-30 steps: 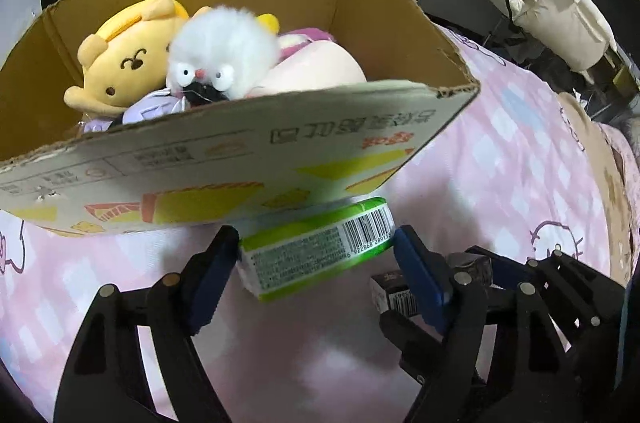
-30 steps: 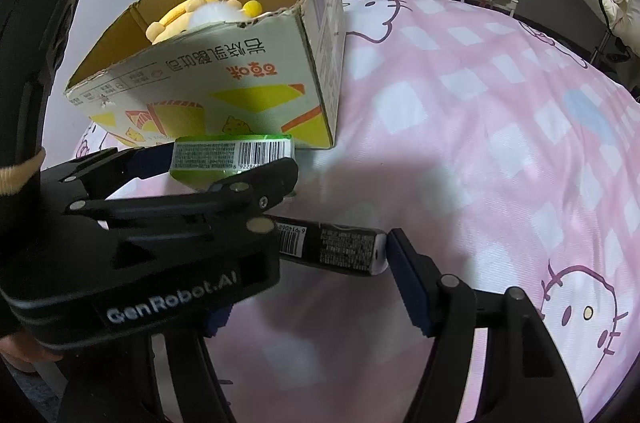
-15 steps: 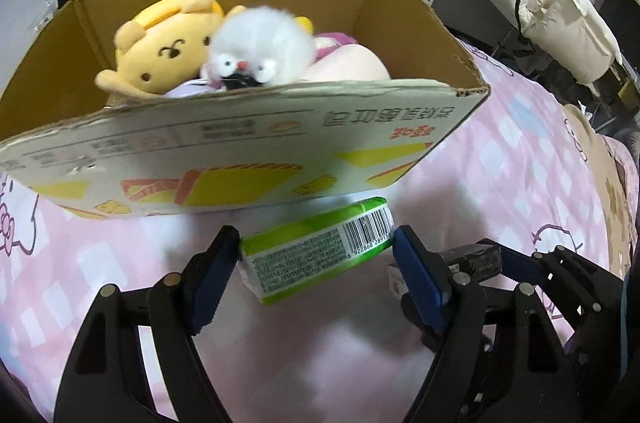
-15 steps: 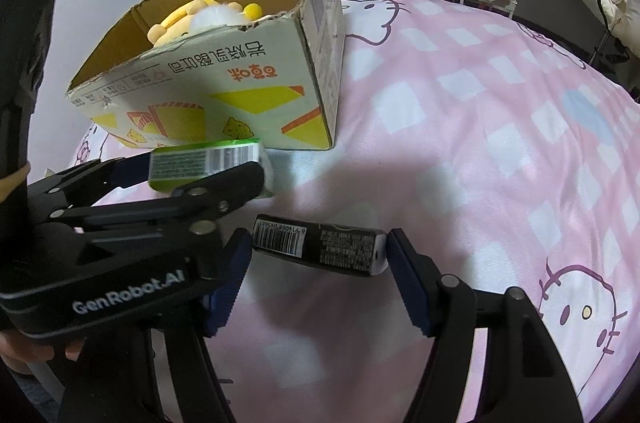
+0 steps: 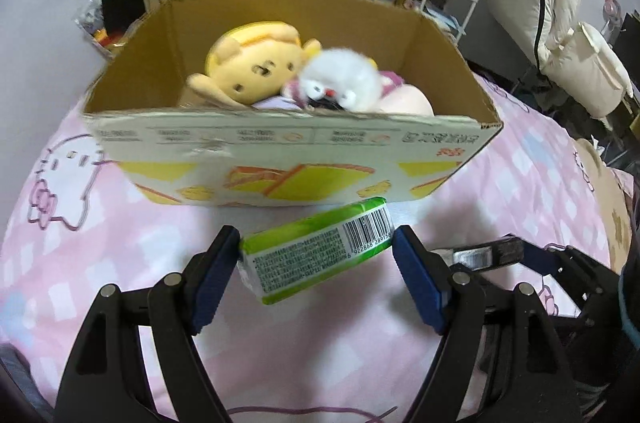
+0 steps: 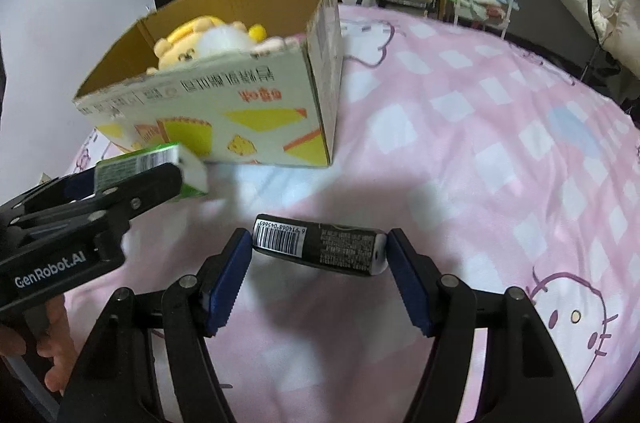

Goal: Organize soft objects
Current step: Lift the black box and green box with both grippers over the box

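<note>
left gripper (image 5: 316,255): clamped endwise on green pack (image 5: 316,247), held tilted before cardboard box (image 5: 280,159)
right gripper (image 6: 320,255): pads pinching black pack (image 6: 320,249) end to end, above pink bedspread (image 6: 480,143)

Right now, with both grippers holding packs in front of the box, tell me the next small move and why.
Probably lift the left gripper and carry its green pack over the near wall of the cardboard box. The pack is clamped end to end, just below and in front of that wall, and the box is open-topped with plush toys already inside.
</note>
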`<state>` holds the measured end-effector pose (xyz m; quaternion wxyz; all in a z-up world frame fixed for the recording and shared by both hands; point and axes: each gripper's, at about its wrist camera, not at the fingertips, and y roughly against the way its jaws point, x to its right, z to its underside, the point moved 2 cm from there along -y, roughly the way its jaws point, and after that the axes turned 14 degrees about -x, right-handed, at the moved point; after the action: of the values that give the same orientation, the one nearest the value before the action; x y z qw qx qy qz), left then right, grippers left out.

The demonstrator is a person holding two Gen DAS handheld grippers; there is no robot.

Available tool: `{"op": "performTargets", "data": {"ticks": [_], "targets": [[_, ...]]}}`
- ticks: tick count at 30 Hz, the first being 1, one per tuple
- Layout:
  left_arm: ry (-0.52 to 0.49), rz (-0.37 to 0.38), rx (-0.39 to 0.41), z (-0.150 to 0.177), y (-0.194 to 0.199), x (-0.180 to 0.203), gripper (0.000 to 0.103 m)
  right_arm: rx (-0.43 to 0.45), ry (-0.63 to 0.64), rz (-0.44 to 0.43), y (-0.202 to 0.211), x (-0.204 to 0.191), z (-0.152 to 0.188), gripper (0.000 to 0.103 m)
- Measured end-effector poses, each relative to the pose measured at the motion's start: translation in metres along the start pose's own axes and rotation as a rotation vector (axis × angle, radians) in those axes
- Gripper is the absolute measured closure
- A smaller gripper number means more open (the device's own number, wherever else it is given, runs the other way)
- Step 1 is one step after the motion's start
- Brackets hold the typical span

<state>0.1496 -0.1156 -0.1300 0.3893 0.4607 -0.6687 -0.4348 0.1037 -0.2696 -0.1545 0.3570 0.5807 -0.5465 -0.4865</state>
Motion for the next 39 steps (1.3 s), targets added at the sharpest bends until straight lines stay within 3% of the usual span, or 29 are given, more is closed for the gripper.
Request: {"op": "performTargets", "data": {"ticks": [6,9,17,23,31,39], "targets": [[0.014,-0.031,0.108,0.011,0.037,-0.013,0.025,0.116,0.01,-0.008,0.024,-0.005,-0.002,0.03],[0.017,-0.054,0.183,0.018,0.06,-0.018,0.025,0.2,0.03,-0.02,0.042,-0.011,-0.001,0.03],[0.029,-0.121,0.394,0.028,0.118,-0.03,0.025,0.322,0.102,-0.029,0.073,-0.032,0.0,0.03],[0.029,-0.085,0.468,0.028,0.146,-0.035,0.025,0.412,0.141,-0.029,0.099,-0.05,-0.007,0.03],[-0.053,-0.149,0.563,0.011,0.183,-0.025,0.025,0.582,0.17,-0.03,0.143,-0.068,-0.03,0.03],[-0.068,-0.182,0.658,-0.025,0.2,-0.026,0.025,0.671,0.187,-0.014,0.172,-0.072,-0.071,0.03]]}}
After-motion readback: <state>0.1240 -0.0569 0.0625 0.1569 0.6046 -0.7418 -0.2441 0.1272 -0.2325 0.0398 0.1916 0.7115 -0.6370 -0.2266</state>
